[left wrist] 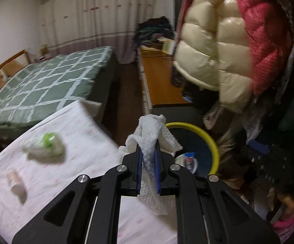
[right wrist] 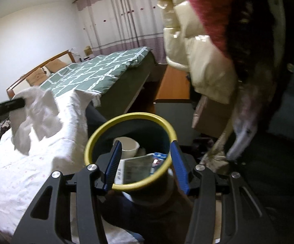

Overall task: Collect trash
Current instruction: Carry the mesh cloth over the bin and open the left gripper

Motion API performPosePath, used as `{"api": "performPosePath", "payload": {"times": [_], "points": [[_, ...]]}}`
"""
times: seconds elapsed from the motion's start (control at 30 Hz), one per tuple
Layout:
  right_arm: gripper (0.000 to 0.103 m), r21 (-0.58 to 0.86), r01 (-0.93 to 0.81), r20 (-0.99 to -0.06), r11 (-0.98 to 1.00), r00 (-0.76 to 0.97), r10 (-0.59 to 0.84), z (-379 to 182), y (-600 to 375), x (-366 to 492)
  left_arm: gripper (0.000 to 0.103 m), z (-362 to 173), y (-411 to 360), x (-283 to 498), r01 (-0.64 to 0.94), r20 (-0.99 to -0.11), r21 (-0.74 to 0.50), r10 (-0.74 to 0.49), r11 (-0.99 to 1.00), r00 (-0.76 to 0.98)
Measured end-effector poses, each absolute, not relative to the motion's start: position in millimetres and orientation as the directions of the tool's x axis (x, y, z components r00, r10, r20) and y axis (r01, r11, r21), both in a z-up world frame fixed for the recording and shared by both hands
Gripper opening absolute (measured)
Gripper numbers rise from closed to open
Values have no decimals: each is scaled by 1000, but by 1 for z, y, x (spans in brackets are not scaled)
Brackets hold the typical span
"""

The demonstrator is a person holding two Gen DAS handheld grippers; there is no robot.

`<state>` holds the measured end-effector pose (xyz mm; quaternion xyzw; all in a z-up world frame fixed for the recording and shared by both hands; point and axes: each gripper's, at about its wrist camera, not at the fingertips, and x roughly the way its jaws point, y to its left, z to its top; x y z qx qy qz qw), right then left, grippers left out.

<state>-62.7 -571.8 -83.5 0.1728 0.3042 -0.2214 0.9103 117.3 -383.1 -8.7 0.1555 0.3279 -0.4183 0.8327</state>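
Observation:
My left gripper [left wrist: 148,152] is shut on a crumpled white paper towel [left wrist: 154,136] and holds it above the white-covered table's edge, just left of the trash bin [left wrist: 207,136]. The bin is dark with a yellow rim and holds a white cup [right wrist: 128,145] and packaging [right wrist: 138,166]. My right gripper [right wrist: 144,154] is open and empty, right over the bin's rim [right wrist: 98,136]. The left gripper with the towel [right wrist: 39,111] also shows at the left of the right wrist view. A green-and-white wrapper [left wrist: 45,147] and a small bottle [left wrist: 16,183] lie on the table.
The white tablecloth [left wrist: 75,172] covers the table beside the bin. A bed with a green checked cover [left wrist: 45,81] lies behind. Puffy jackets [left wrist: 218,46] hang close above the bin at the right. A wooden desk [left wrist: 159,81] stands beyond.

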Motion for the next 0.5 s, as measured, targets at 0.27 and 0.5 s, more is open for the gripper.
{"api": "performPosePath", "payload": {"times": [0.27,0.5], "points": [[48,174,519,-645,837,702,-301,-93,-580,-76,11,-40,-477,107,852,-732,28,-570,523,374],[48,166,530,-654,832,690,-309,-100,-581,-81,30,-78,-523,109,862,-792,66,-499,502,352]]}}
